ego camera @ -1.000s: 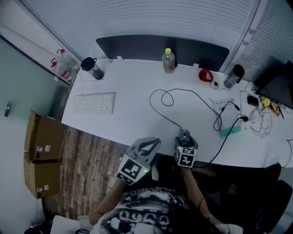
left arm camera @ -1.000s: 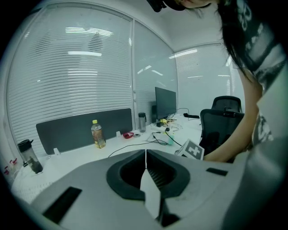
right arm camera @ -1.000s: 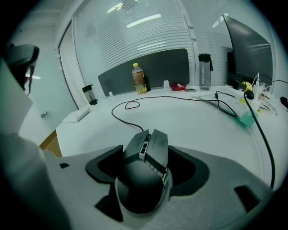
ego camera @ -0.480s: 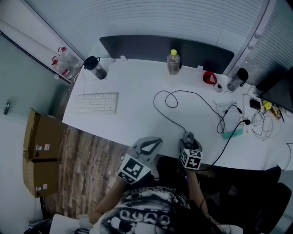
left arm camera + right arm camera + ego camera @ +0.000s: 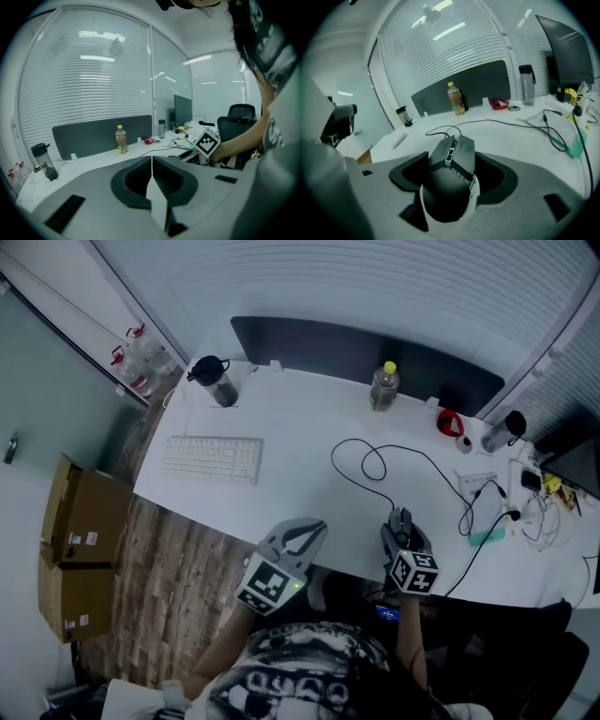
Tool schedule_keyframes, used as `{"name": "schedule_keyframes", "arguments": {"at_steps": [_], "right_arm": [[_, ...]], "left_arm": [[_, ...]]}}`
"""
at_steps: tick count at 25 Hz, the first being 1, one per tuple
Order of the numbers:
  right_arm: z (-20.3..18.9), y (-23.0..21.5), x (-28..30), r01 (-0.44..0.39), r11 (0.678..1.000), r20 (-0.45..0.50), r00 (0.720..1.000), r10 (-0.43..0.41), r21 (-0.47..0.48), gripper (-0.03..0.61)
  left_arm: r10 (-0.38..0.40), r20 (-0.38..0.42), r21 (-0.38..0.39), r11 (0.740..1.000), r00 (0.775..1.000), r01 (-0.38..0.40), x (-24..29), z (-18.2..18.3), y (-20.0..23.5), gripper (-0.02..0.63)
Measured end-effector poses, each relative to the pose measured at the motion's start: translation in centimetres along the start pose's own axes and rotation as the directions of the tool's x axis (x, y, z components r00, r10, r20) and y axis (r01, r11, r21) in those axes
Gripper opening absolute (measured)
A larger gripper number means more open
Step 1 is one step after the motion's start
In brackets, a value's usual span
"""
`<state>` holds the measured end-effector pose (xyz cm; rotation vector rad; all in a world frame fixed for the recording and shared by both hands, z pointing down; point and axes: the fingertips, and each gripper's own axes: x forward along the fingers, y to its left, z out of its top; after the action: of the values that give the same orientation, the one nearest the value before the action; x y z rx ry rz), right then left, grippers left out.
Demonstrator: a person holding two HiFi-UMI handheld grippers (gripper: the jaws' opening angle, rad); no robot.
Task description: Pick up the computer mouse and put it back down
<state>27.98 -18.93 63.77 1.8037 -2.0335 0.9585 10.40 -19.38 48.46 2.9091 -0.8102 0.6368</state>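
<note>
Your right hand-held gripper (image 5: 452,161) is clamped on the computer mouse (image 5: 449,187) and has just lifted it clear of the desk (image 5: 300,488), near the front edge. The pick-up looks done, so setting it back down is next. Left hand-held gripper (image 5: 152,164) is clenched shut with nothing in it.

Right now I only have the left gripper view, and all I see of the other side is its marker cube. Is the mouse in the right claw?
Observer: Yes. The right claw is closed on the computer mouse, with a pad on each side.
Operator: Where does its lead go?
Observer: The cable leaves the mouse's front and lies in a loop on the white desk.
Operator: Anything off to my left?
Observer: A white keyboard lies on the desk's left part, well apart from the mouse.
</note>
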Motion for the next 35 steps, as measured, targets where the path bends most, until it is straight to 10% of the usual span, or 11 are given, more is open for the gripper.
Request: {"name": "schedule_keyframes", "arguments": {"at_steps": [16,35], "right_arm": [[14.2,17.8,11.8,-0.202,0.946,0.085,0.969,0.23,-0.252,0.307],[4.9,27.8,27.9,-0.364,0.823,-0.304,0.92,0.246,-0.436,0.307]], "left_arm": [[0.155,0.03,-0.066,0.986,0.987,-0.153,-6.6,-3.5,15.3,0.005],[0.233,-0.057,-0.147,0.96,0.971,-0.239,-12.3,-10.1,23.2,0.005]]}}
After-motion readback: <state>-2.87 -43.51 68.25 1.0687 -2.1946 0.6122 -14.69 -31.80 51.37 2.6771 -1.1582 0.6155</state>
